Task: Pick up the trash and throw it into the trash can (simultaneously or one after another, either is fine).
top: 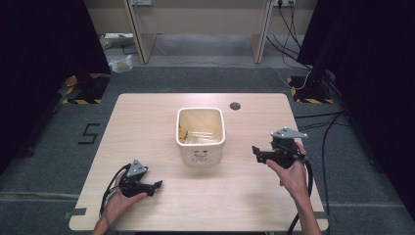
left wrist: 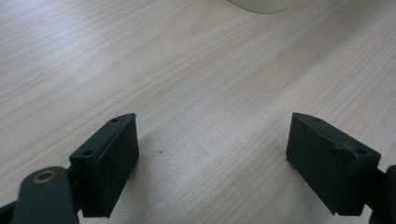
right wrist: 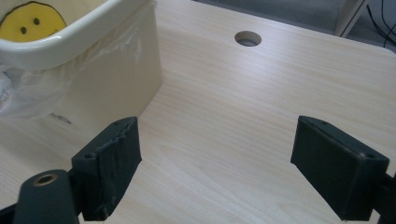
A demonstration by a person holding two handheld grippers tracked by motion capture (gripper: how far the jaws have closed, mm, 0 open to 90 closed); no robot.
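Both grippers, left [top: 157, 185] and right [top: 255, 151], gape empty, flanking cream bin [top: 200, 147]

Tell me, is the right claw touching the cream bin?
Apart. In the right gripper view, bare table lies between the open right claw and the cream bin; the high view agrees.

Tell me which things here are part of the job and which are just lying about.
Part of the job: cream bin with its clear plastic liner, left gripper, right gripper, both open and holding nothing.
Lying about: bag on the floor, cables, table's cable hole.
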